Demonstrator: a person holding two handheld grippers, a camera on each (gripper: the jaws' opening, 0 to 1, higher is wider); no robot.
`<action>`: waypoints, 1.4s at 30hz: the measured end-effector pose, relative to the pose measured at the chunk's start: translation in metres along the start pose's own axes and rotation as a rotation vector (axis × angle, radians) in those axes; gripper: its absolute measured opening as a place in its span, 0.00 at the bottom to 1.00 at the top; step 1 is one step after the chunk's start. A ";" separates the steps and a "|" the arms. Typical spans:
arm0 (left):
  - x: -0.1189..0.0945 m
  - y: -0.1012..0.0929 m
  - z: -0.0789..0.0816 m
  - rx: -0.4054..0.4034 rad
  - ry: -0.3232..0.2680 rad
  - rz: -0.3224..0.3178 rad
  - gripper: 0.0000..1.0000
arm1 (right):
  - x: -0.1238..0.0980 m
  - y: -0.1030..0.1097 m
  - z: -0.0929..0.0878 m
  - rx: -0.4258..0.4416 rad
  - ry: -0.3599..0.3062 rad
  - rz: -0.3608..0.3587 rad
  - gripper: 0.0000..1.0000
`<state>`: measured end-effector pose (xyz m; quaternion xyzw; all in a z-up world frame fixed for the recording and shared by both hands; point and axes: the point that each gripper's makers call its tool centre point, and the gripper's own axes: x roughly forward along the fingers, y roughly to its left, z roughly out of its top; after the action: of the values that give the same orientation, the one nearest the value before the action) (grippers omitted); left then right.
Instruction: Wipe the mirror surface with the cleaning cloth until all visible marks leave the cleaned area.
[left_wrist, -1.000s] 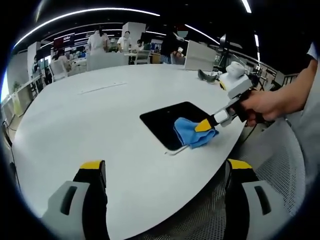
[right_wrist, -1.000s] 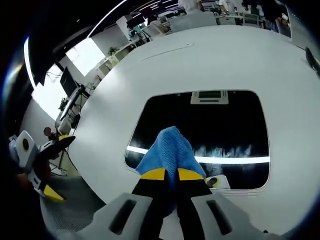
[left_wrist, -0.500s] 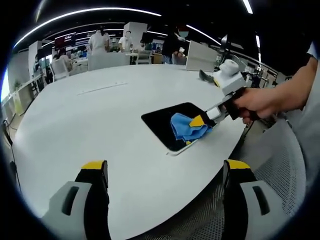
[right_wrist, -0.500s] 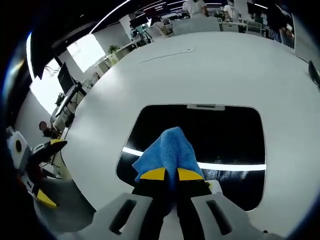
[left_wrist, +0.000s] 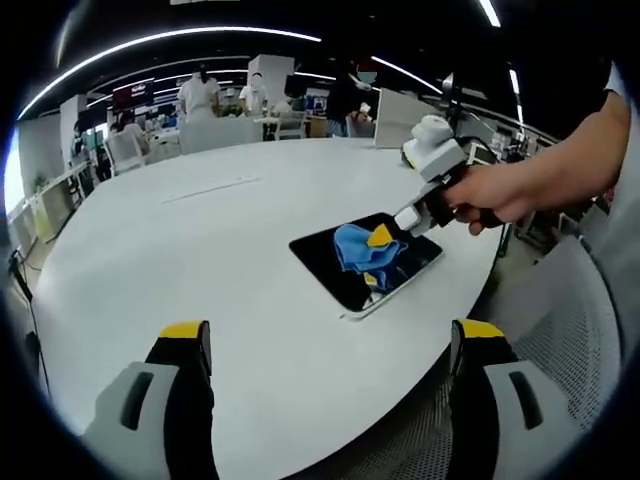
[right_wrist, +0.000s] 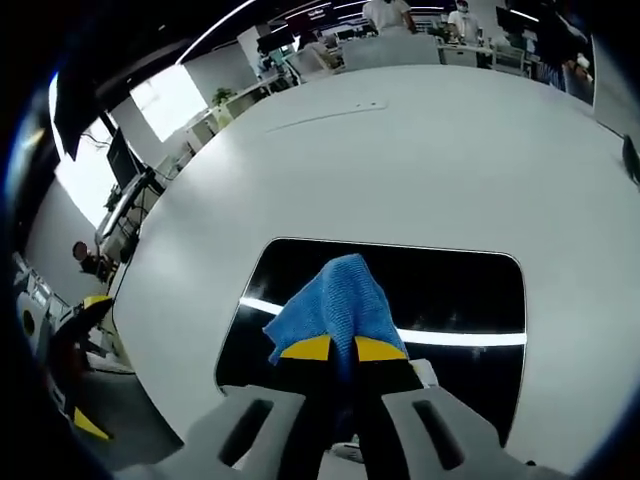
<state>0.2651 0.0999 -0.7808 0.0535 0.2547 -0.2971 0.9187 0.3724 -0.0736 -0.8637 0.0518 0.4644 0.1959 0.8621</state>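
- Left gripper view: the left gripper (left_wrist: 330, 345) hangs over the near side of the big white oval table (left_wrist: 200, 250), its two yellow-tipped jaws spread wide with nothing between them. The flat, dark rectangular mirror (left_wrist: 330, 262) lies ahead and to the right, near the table's edge and well apart from this gripper. A hand (left_wrist: 487, 198) brings the right gripper (left_wrist: 381, 237) in from the right, pressing the crumpled blue cleaning cloth (left_wrist: 357, 250) onto the glass. The right gripper is plainly the nearer one.
- Right gripper view: the right gripper's (right_wrist: 334, 349) jaws are pressed together, pinching the cloth (right_wrist: 335, 305), which bunches forward from the tips onto the mirror's (right_wrist: 450, 300) near part. The mirror's long axis runs across this view, so most of the unwiped glass lies to either side of and beyond the cloth; I judge the next stroke should sweep sideways along that length. No marks can be made out on the dark surface from here.
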 end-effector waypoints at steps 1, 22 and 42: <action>0.000 0.000 0.000 0.010 0.001 0.005 0.99 | 0.001 0.000 0.002 -0.001 -0.001 -0.001 0.01; 0.004 0.000 -0.008 -0.005 0.031 -0.025 0.99 | 0.020 -0.011 0.036 -0.023 0.001 -0.014 0.01; 0.003 0.000 -0.008 -0.003 0.033 -0.022 0.98 | 0.023 -0.012 0.039 -0.046 0.011 0.008 0.01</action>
<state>0.2637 0.1008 -0.7891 0.0541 0.2709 -0.3059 0.9111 0.4187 -0.0722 -0.8628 0.0325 0.4645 0.2103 0.8596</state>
